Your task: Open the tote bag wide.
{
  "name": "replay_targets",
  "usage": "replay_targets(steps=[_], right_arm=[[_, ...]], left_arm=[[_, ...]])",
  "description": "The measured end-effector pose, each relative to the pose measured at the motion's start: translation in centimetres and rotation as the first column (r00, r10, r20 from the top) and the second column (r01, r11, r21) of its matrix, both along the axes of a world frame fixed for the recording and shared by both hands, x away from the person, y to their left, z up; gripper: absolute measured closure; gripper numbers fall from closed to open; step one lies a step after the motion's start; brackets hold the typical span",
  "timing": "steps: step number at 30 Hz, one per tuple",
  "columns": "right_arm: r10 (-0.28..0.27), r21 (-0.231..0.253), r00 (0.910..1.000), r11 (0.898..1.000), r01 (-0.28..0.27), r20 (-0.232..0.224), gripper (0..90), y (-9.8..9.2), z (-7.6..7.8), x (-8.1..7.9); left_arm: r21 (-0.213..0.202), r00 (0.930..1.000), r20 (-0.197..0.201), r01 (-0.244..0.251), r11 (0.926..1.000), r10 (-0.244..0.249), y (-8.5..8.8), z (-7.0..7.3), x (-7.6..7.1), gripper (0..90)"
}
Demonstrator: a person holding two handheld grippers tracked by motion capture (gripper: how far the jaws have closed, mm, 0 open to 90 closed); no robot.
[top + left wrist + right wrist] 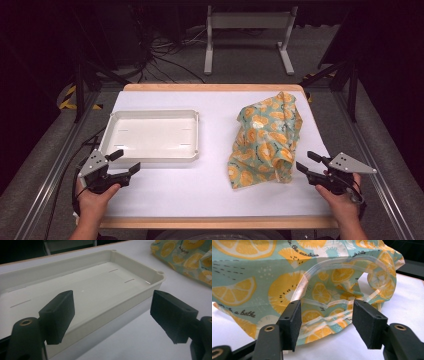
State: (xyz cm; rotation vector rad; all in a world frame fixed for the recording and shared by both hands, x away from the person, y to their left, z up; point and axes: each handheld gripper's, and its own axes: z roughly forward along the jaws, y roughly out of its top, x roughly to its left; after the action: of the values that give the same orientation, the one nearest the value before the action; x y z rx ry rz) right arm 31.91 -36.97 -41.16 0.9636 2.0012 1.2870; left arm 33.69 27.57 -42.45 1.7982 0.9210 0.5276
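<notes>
Overhead, the high view faces forward across the counter [210, 195]; each tool's close, low camera shares the patterned bag [265, 140] with it.

Lab rig, dark curtains [40, 45], floor cables [165, 55], framed table [210, 200]

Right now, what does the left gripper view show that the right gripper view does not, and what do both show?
The left gripper view shows the empty white tray beyond the open left gripper. The right gripper view shows the bag's clear zip opening ahead of the open right gripper, nothing gripped. Both show the fruit-print bag and the white table.
</notes>
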Motion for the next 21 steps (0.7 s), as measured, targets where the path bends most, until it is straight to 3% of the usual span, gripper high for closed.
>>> replay_targets(steps=[4, 12, 21], right_arm=[[0.0, 0.002, 1.0, 1.0, 0.0, -0.001, 41.0, -0.1, 0.1, 0.0], [-0.002, 0.003, 1.0, 1.0, 0.002, 0.001, 38.9, -0.2, 0.5, 0.3], [-0.03, 0.052, 0.9993, 0.998, 0.031, -0.023, 35.6, -1.0, 2.1, 1.6]], left_arm=[[0.003, 0.9997, -0.021, -0.007, 1.0, 0.007, -0.1, -0.1, 0.1, 21.0], [0.003, 0.9998, -0.018, -0.002, 1.0, 0.003, -0.1, -0.2, -0.1, 21.0], [0.009, 0.9998, -0.016, -0.008, 0.9999, 0.008, -0.2, -0.2, -0.1, 20.9]])
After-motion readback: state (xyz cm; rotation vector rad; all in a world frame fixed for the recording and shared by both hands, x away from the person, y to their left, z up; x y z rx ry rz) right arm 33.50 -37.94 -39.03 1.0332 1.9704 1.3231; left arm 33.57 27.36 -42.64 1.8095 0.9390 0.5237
